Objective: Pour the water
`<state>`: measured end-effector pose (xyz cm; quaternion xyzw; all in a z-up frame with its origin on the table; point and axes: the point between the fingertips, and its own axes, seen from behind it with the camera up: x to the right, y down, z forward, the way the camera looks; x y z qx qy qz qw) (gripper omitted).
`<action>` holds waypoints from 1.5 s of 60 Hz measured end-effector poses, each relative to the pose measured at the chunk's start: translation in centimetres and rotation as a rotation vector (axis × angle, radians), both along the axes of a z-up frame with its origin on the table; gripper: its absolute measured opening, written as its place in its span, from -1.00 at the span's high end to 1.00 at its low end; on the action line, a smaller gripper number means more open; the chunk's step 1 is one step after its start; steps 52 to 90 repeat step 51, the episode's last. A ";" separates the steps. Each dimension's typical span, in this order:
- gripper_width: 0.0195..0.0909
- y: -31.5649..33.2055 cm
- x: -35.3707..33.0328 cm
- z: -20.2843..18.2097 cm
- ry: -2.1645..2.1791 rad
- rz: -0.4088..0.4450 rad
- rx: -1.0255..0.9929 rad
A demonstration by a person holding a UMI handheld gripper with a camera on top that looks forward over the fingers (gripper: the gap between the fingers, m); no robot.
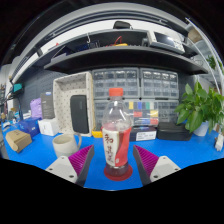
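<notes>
A clear plastic bottle (pixel 117 130) with a red cap and a red-and-white label stands upright on a small red coaster (pixel 118 172) on the blue table (pixel 180 152). My gripper (pixel 113 163) is open, and the bottle stands between its two fingers with a gap at each side. The magenta pads (pixel 81 159) flank the bottle's lower half without touching it. A beige cup (pixel 65 144) sits on the table to the left of the left finger.
A green plant (pixel 203 106) stands at the right. Behind the bottle are a white pegboard box (pixel 73 102), drawer cabinets (pixel 140 85) and small boxes. A cardboard-coloured item (pixel 17 140) lies at the far left. Shelves run overhead.
</notes>
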<state>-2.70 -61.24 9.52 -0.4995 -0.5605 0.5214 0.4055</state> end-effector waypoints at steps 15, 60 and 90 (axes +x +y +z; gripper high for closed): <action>-0.66 -1.8 4.3 -0.5 -0.011 -0.010 -0.010; -0.67 -1.8 7.6 0.7 0.005 -0.044 -0.015; -0.67 -1.8 7.6 0.7 0.005 -0.044 -0.015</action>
